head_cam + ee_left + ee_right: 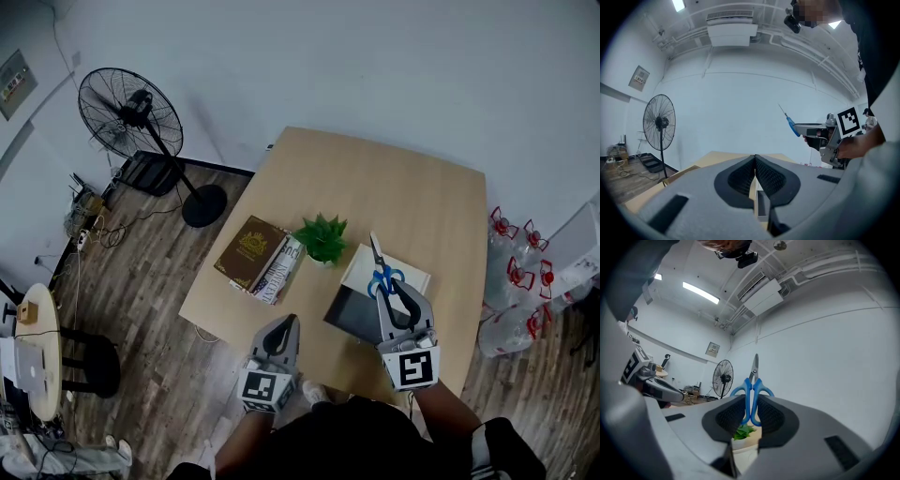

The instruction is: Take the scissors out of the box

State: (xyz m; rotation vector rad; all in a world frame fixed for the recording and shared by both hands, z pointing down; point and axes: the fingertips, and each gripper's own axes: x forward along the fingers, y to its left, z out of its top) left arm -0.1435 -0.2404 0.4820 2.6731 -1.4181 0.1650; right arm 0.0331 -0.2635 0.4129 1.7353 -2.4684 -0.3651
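**Scissors clamped in right jaws, up over the box**

Right gripper (751, 411) jaws are pinched on the finger loops of the blue-handled steel scissors (752, 390), with the closed blades poking out past the jaw tips. Likely light and stiff, with slick plastic loops and a sharp tip, so the loops are the safest hold. The scissors hang above the flat white-and-black box (352, 314) on the tan wooden worktop (375, 187). Left gripper (754, 176) jaws are pressed together, empty.

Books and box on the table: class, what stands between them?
A green plant, between books and box, in the head view.
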